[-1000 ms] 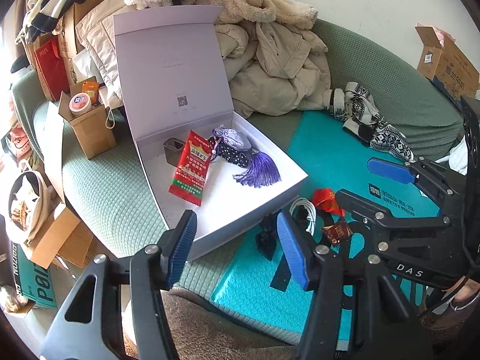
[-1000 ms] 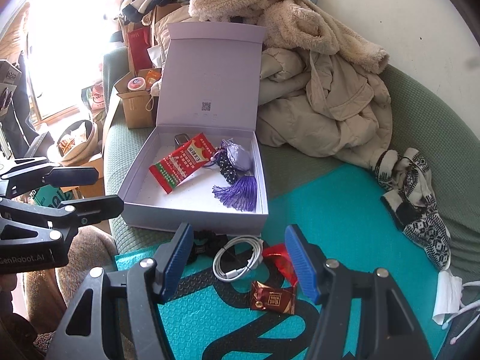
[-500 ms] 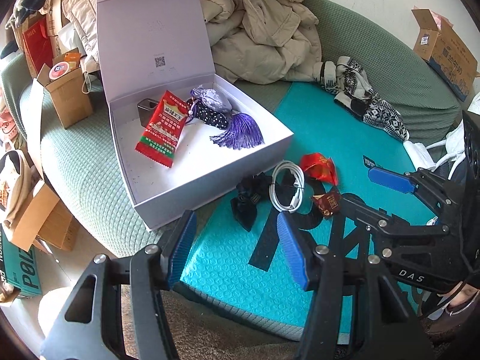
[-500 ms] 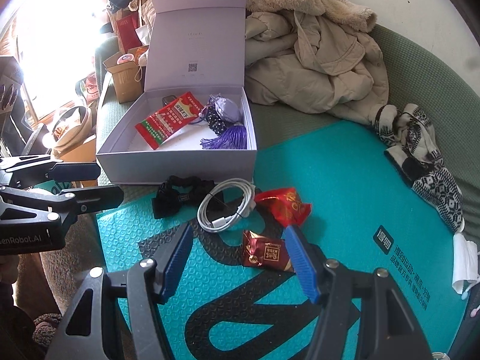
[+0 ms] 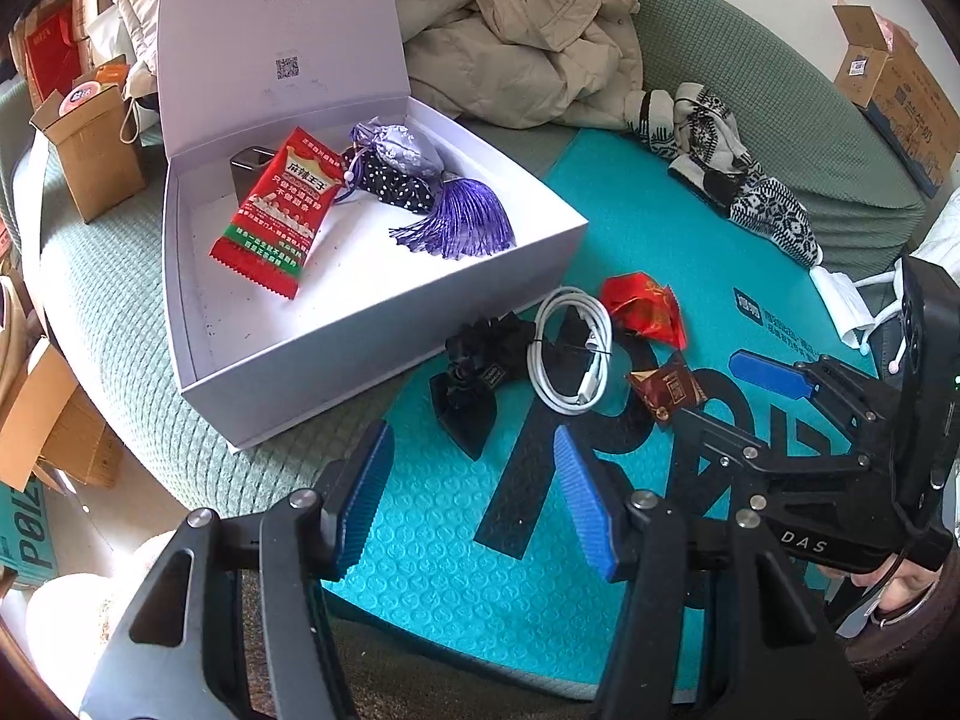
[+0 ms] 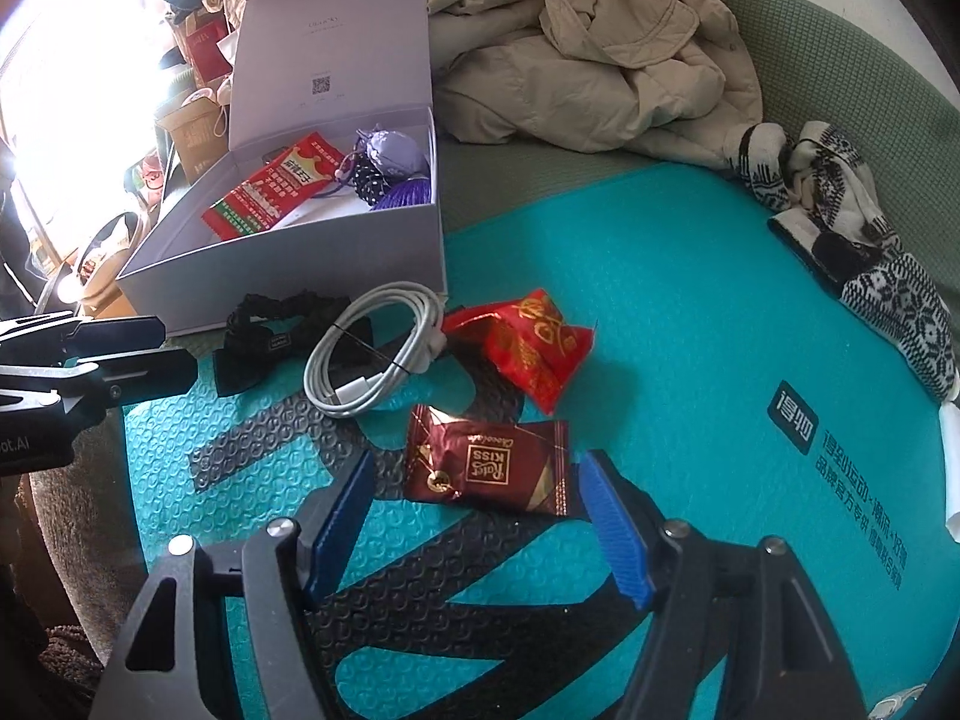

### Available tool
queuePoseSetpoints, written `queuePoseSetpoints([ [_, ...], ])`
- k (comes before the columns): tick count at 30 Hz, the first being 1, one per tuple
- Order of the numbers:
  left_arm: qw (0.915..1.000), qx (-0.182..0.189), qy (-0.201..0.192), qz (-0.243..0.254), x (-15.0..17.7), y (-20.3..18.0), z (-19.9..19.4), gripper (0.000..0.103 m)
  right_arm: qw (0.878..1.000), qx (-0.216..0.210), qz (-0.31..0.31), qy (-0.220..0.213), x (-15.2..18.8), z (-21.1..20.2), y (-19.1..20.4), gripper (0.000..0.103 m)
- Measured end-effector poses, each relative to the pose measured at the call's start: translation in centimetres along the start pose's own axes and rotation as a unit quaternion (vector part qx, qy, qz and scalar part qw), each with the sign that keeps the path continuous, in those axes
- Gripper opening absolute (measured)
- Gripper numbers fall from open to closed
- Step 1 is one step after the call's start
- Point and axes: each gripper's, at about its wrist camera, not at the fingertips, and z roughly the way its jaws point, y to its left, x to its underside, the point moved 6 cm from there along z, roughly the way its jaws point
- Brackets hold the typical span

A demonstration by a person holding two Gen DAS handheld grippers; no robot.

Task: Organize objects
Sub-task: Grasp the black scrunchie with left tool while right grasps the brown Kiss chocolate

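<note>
On a teal mat [image 6: 690, 312] spread over a green sofa, we lower both grippers toward four loose items left to pack: one black scrunchie [image 6: 270, 330], one coiled white cable [image 6: 372, 354], one red wrapper [image 6: 534, 348] and one dark chocolate packet [image 6: 486, 462]. They lie clustered near the mat's left edge, just beside the open white box [image 5: 372, 354], likely because that box is their destination; it already holds one red snack packet [image 5: 276, 210], one purple tasselled pouch [image 5: 420, 192] and one small dark item. Our right gripper [image 6: 480, 534] is opening, empty, with the chocolate packet just ahead of its jaws. Our left gripper [image 5: 468, 498] stands half open, also empty, nearest the scrunchie.
</note>
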Motion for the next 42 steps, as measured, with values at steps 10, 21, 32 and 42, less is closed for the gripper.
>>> queuePoseSetpoints([
  [10, 0.9999, -0.003, 0.013, 0.009, -0.6, -0.6, 2.5, 0.054, 1.000, -0.011, 0.012, 0.026, 0.1, 2.4, -0.8, 0.072],
  [21, 0.9997, 0.009, 0.010, -0.020, -1.8, -0.8, 4.6, 0.054, 1.000, 0.000, 0.016, 0.021, 0.2, 2.6, -0.9, 0.073],
  [32, 0.9996, 0.017, 0.019, -0.010, -1.4, -0.7, 4.9, 0.014, 1.000, 0.000, -0.007, 0.022, 0.7, 2.0, -0.7, 0.064],
  [42, 0.9969, 0.067, 0.042, -0.003, 1.2, -1.8, 3.2, 0.014, 0.999, -0.032, -0.035, 0.027, 3.0, 0.1, 0.3, 0.064],
])
